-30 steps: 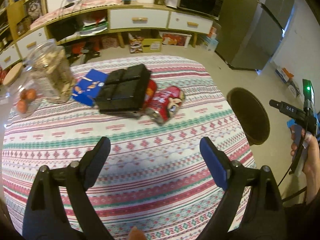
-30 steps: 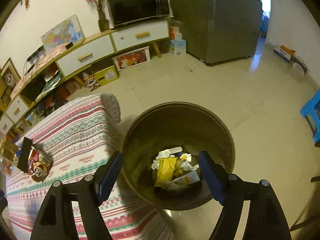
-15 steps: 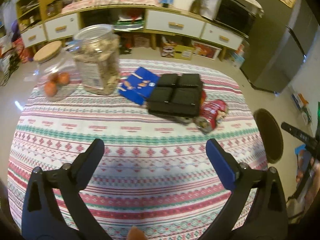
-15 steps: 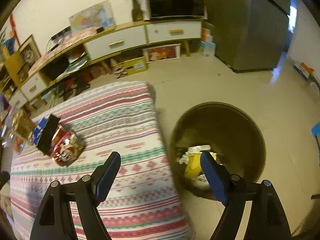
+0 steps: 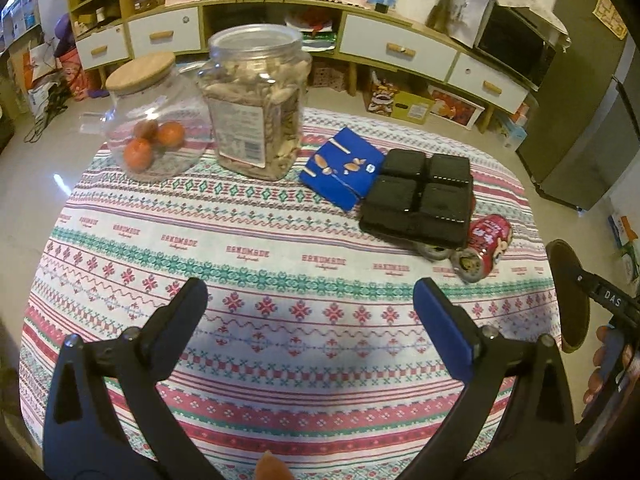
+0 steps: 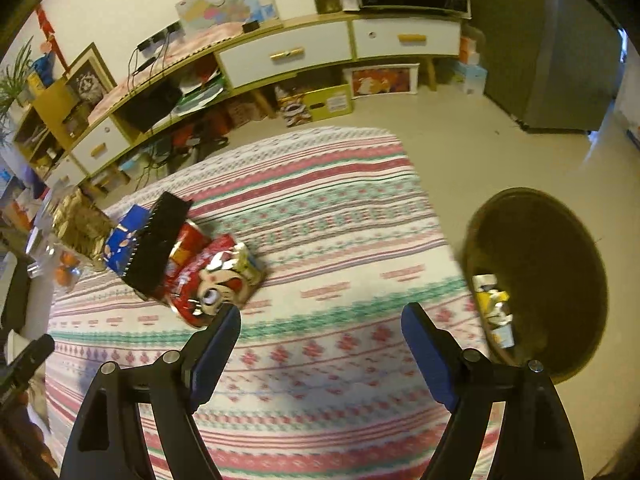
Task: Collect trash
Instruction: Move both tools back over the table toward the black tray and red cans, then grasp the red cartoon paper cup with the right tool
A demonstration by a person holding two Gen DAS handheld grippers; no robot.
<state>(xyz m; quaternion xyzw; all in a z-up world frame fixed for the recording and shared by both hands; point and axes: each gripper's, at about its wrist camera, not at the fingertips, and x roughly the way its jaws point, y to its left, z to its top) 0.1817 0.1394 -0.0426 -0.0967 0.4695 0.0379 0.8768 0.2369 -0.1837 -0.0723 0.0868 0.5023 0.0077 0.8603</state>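
The near half of the patterned tablecloth (image 5: 248,248) lies bare — open room for either gripper. Farther back, a black tray (image 5: 418,200) sits atop the crushed red cans (image 5: 482,246), with a blue packet (image 5: 342,170) touching its left edge. A tall nut jar (image 5: 256,104) and a lidded glass jar (image 5: 148,120) block the far left. Off the table's right edge, the trash bin (image 6: 560,240) stands open-topped — floor around it bare.

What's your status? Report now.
Left gripper and right gripper open, empty. Red can on table, black tray leaning on it. Bin beside table.
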